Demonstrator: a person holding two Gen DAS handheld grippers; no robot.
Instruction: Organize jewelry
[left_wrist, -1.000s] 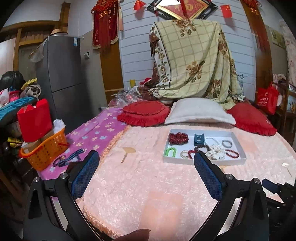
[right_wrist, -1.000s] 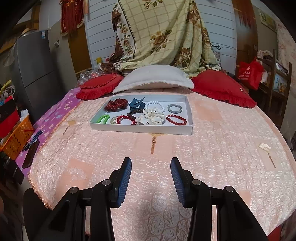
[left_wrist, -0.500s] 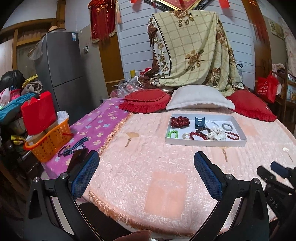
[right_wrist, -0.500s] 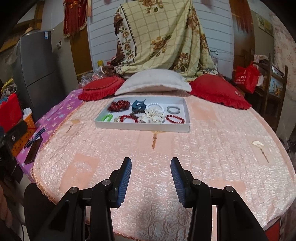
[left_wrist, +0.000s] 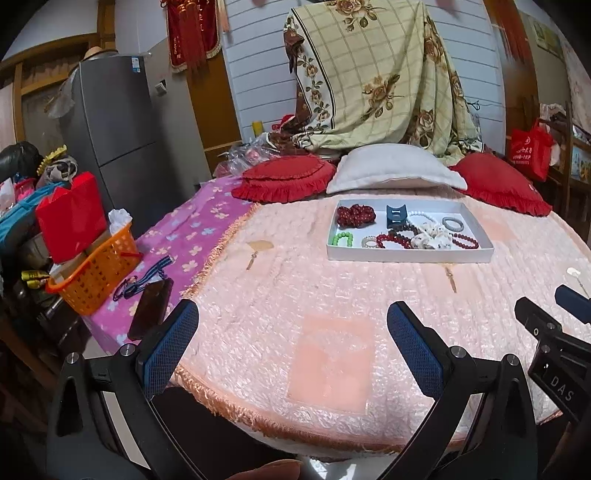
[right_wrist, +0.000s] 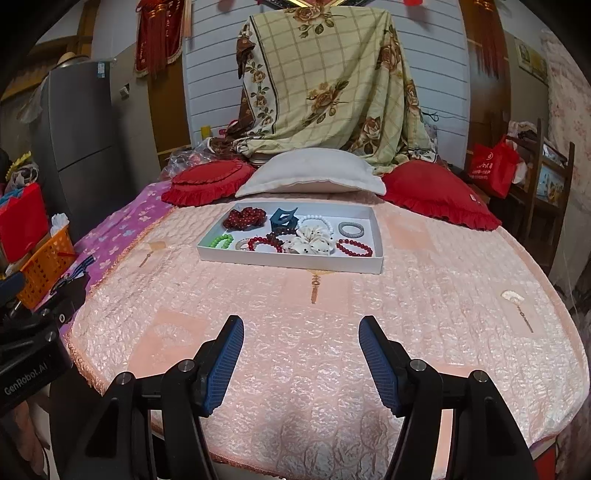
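Both claws empty, well short of white tray (right_wrist: 291, 263) lying far ahead, long axis left-right. Right gripper (right_wrist: 301, 363) jaws opening, more squarely lined up with tray; left gripper (left_wrist: 291, 347) spread wide, tray ahead-right.

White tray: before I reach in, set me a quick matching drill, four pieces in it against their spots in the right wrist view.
Things:
1. green bead bracelet
2. grey bangle
3. dark blue hair claw
4. dark red bead cluster

Places in the white tray:
A. far left corner
B. right side, behind the red bead bracelet
C. near left corner
D. far side, between the cluster and the white bead bracelet

Pairs: 1-C, 2-B, 3-D, 4-A
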